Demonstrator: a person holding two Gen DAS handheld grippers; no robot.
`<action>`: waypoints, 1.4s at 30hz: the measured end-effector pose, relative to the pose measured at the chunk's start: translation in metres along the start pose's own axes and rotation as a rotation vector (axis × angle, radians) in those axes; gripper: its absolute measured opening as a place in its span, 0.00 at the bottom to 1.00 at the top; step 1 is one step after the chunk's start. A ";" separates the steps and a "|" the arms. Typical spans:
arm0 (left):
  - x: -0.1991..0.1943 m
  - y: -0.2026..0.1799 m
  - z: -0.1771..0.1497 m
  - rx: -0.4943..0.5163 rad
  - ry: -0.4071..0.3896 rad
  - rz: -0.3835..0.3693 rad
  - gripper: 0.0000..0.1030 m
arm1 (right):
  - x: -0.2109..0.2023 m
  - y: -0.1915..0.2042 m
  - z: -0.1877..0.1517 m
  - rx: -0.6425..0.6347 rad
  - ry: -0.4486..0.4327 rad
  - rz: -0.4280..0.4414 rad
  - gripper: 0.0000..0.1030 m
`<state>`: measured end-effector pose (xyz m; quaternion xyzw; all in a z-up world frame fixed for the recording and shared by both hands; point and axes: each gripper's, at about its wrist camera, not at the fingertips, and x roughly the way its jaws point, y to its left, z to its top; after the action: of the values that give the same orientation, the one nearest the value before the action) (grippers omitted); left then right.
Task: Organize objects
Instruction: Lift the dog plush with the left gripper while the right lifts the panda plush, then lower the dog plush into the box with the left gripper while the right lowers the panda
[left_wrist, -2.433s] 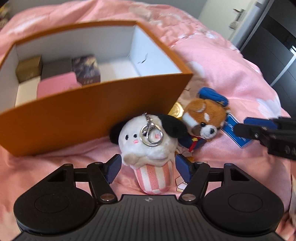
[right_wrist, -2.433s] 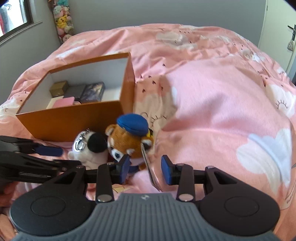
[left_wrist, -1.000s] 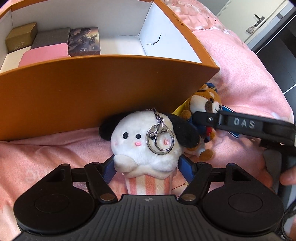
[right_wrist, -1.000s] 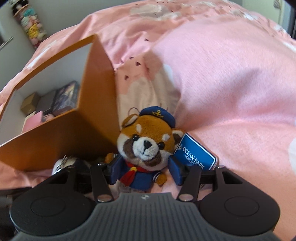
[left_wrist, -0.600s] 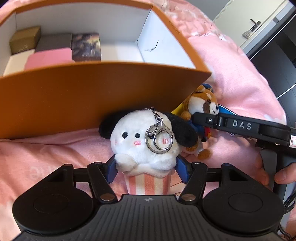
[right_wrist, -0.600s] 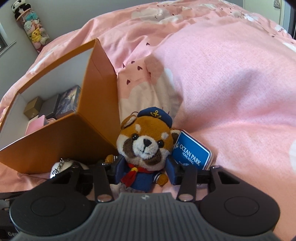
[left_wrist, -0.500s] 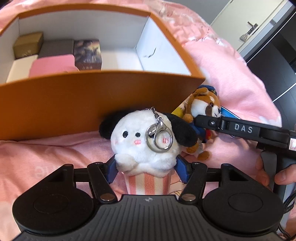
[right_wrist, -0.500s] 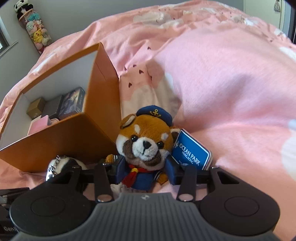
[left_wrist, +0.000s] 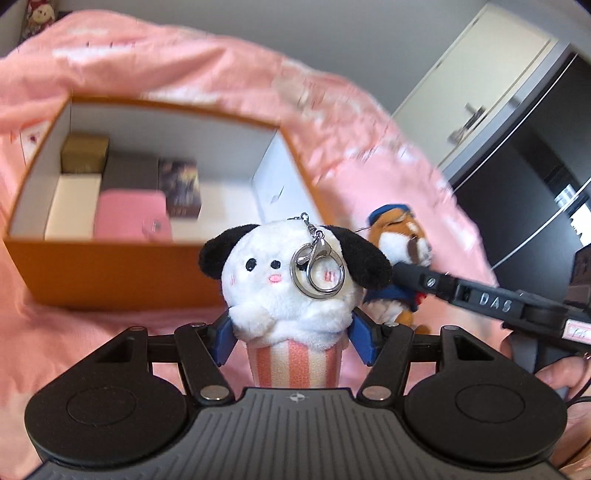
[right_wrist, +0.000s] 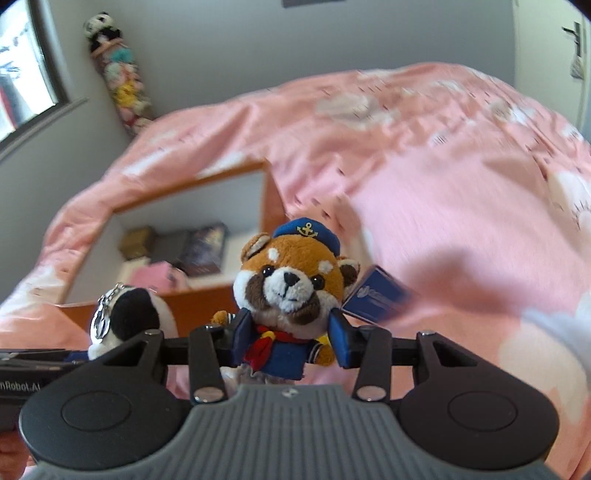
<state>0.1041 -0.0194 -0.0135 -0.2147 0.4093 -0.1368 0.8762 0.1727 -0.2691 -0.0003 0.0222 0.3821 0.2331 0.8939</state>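
My left gripper (left_wrist: 293, 338) is shut on a white dog plush (left_wrist: 291, 280) with black ears, a metal key ring and a pink striped cup base. It hangs above the bed in front of the orange box (left_wrist: 122, 275). My right gripper (right_wrist: 288, 341) is shut on a red panda plush (right_wrist: 288, 284) in a blue sailor cap, whose blue tag (right_wrist: 375, 295) dangles to the right. The panda plush (left_wrist: 402, 240) and the right gripper's finger also show in the left wrist view. The dog plush (right_wrist: 129, 317) sits at the left of the right wrist view.
The orange box (right_wrist: 207, 301) lies open on the pink duvet (right_wrist: 424, 184) and holds several small boxes (left_wrist: 129, 195) along its left side. A dark wardrobe (left_wrist: 535, 158) stands at the right. A tube of plush toys (right_wrist: 118, 81) leans in the far corner.
Both grippers closed onto their plush toys and lifted them off the duvet. The box now lies lower in both views, with more of its inside visible.
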 end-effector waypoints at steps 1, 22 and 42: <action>-0.006 -0.001 0.006 0.000 -0.018 -0.004 0.69 | -0.003 0.003 0.005 -0.014 -0.008 0.021 0.45; 0.055 0.045 0.077 -0.159 -0.029 0.093 0.68 | 0.075 0.054 0.090 -0.314 0.106 0.145 0.43; 0.097 0.057 0.063 -0.126 0.089 0.188 0.67 | 0.130 0.076 0.077 -0.477 0.288 0.057 0.28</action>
<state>0.2177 0.0067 -0.0689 -0.2236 0.4738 -0.0378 0.8509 0.2735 -0.1340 -0.0160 -0.2114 0.4390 0.3422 0.8034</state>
